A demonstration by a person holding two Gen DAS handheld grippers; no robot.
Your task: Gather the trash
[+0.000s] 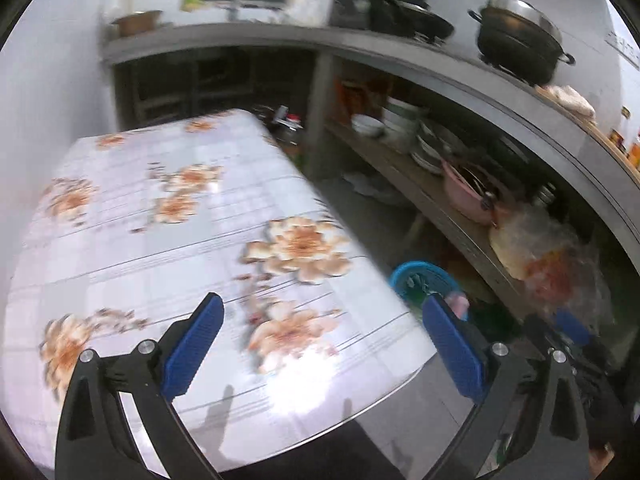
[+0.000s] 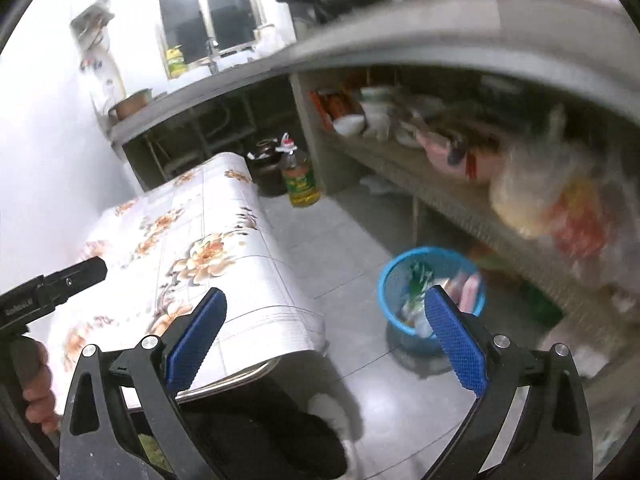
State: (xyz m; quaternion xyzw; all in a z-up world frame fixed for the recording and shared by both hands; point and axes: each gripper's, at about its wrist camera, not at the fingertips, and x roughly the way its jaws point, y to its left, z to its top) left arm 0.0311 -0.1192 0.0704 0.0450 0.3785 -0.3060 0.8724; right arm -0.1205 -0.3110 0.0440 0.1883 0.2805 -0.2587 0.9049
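Trash sits in the blue basket point(image 2: 432, 292) on the tiled floor point(image 2: 352, 240), at about 2 o'clock from the floral worktop point(image 2: 208, 248) in the right wrist view — wrappers and a pink packet show over its rim, though the blur hides what they are. The right gripper point(image 2: 324, 320) hangs above the floor beside the worktop's corner, its jaws spread wide with nothing between the blue pads point(image 2: 192, 344); the basket lies just past the right-hand pad. The left gripper point(image 1: 322, 334) hovers over the near end of the worktop point(image 1: 160, 240), jaws likewise wide apart and empty. From the left wrist view the blue basket point(image 1: 424, 280) peeks out at 3 o'clock, off the worktop's right edge and partly hidden by the pad. At 9 o'clock in the right wrist view the left gripper's black body point(image 2: 52, 288) reaches in over the worktop, with the person's left hand point(image 2: 38, 388) below it. An oil bottle point(image 2: 298, 176) stands on the floor at the worktop's far end — near 12 o'clock. A black pot point(image 1: 520, 44) rests on the upper counter, with bowls point(image 1: 368, 124) on the shelf under it
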